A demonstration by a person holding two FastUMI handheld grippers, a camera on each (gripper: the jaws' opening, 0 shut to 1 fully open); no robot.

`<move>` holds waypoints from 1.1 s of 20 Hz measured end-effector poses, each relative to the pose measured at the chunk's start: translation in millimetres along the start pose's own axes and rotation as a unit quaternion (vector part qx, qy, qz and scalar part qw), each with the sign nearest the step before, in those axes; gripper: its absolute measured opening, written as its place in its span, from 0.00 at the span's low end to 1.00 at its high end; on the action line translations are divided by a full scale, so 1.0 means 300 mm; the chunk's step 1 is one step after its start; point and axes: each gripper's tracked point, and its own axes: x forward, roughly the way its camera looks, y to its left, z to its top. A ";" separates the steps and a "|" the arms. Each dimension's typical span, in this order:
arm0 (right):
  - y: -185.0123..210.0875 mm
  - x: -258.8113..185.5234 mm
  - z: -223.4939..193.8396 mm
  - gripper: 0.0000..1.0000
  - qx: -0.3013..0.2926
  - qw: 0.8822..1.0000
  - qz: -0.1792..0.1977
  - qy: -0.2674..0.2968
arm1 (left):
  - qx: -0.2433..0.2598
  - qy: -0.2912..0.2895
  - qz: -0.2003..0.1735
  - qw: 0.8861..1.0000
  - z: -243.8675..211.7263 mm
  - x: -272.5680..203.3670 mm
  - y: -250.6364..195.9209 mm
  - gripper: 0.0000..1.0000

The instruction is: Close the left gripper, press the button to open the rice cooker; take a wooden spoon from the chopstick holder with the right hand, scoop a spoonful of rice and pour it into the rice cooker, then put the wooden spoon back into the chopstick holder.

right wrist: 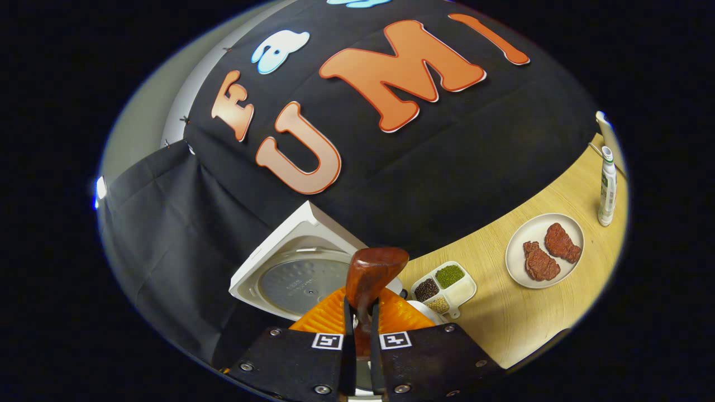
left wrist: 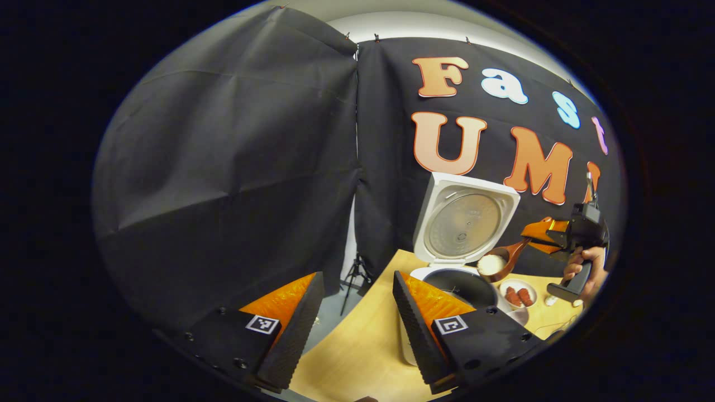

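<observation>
- The white rice cooker [left wrist: 463, 234] stands lid-up on the pale wooden desk [left wrist: 357, 346], its dark inner pot [left wrist: 466, 285] open to the room; take it as the landmark.
- Right tongs [right wrist: 357, 329] are clamped on the handle of the reddish-brown wooden spoon [right wrist: 371, 273]. In the left gripper view the same spoon [left wrist: 497, 262] carries a heap of white rice [left wrist: 491, 263], poised just above the pot's far-right rim, with a hand [left wrist: 586, 268] on the grip behind it.
- Left tongs [left wrist: 352, 329] hang wide apart, holding nothing, on the near side of the cooker (button job looks finished, judging by the raised lid).
- The step in hand, I'd say, is the pour: bring the bowl of the spoon further in over the middle of the pot, then roll the wrist slowly so the grains fall inside and not on the rim.
- Watch the upright lid [right wrist: 301, 279] behind the pot: it stands close to the spoon, so tipping towards the open front looks safer.
- To the right of the cooker lie a small white divided dish of beans and grains [right wrist: 445, 286] and a round white plate with two red-brown pieces [right wrist: 544, 251]; a slim white bottle [right wrist: 606, 187] stands beyond. There is bare desk between them for the way back.
- The chopstick holder I cannot place.
</observation>
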 end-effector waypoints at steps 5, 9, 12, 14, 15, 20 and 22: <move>-0.006 0.016 -0.009 0.10 -0.042 0.999 -0.014 0.001 | 0.007 0.010 -0.002 1.000 -0.027 0.029 0.010 0.87; 0.011 0.016 0.020 0.10 -0.077 0.997 -0.014 -0.010 | 0.007 0.013 -0.011 1.000 -0.019 0.047 -0.014 0.87; 0.034 0.015 0.036 0.10 -0.096 0.995 -0.008 -0.016 | 0.015 0.009 -0.018 1.000 -0.012 0.057 -0.030 0.87; 0.055 0.017 0.044 0.10 -0.110 0.994 -0.003 -0.020 | 0.019 0.006 -0.019 1.000 -0.003 0.062 -0.034 0.87; 0.068 0.016 0.049 0.10 -0.119 0.993 0.000 -0.022 | 0.021 0.004 -0.017 1.000 0.000 0.063 -0.029 0.87; 0.120 0.013 0.055 0.10 -0.178 0.983 0.007 -0.032 | 0.017 0.006 -0.013 1.000 -0.011 0.066 -0.018 0.87; 0.143 0.010 0.057 0.10 -0.200 0.979 0.013 -0.036 | 0.018 0.004 -0.008 1.000 -0.004 0.064 -0.005 0.87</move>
